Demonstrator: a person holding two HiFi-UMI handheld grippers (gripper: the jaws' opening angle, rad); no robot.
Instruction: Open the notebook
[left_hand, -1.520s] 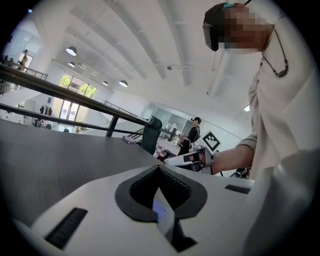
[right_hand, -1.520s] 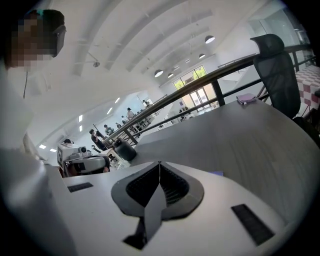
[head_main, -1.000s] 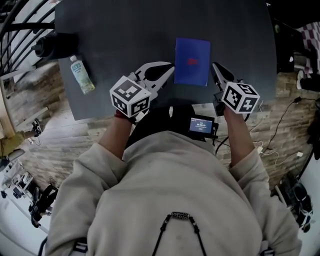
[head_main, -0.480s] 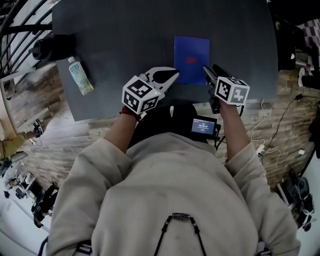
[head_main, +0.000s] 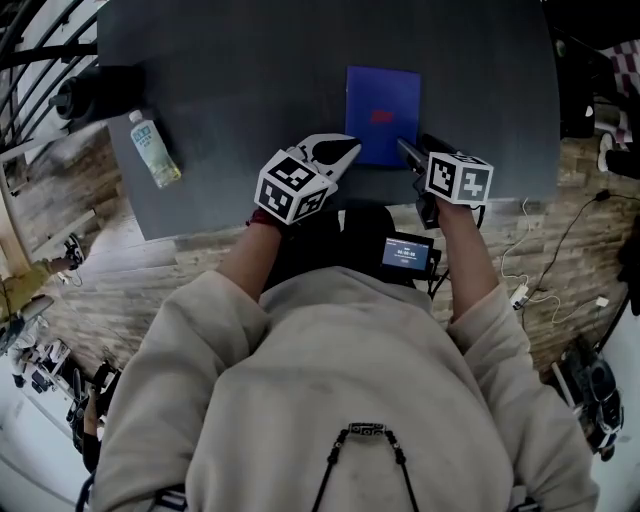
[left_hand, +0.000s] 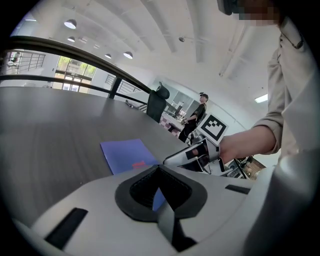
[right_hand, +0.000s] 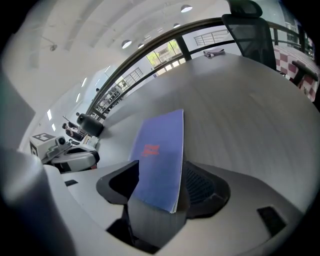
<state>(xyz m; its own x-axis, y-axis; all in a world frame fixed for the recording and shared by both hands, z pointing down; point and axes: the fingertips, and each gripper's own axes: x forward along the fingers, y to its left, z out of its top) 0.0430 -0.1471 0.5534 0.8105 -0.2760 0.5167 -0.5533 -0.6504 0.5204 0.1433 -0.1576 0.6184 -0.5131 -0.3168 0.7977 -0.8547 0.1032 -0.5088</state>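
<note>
A closed blue notebook (head_main: 382, 115) with a red mark on its cover lies flat on the dark grey table (head_main: 250, 70). My right gripper (head_main: 410, 152) is at its near right corner, and its jaws have just been opening. In the right gripper view the notebook's corner (right_hand: 162, 165) sits between the wide-open jaws of my right gripper (right_hand: 160, 185), with no pad pressing on it. My left gripper (head_main: 345, 152) hovers at the near left corner with its tips together, holding nothing. The left gripper view shows the notebook (left_hand: 127, 155) just beyond my left gripper (left_hand: 160, 187).
A plastic bottle (head_main: 153, 148) lies on the table's left side, with a black object (head_main: 95, 90) behind it. The table's front edge runs just below both grippers. A small screen (head_main: 405, 252) hangs at the person's chest. An office chair (right_hand: 247, 25) stands past the far edge.
Both grippers have come down and forward to the notebook's near corners. The right gripper's jaws have spread apart around the corner. The notebook has stayed where it was.
</note>
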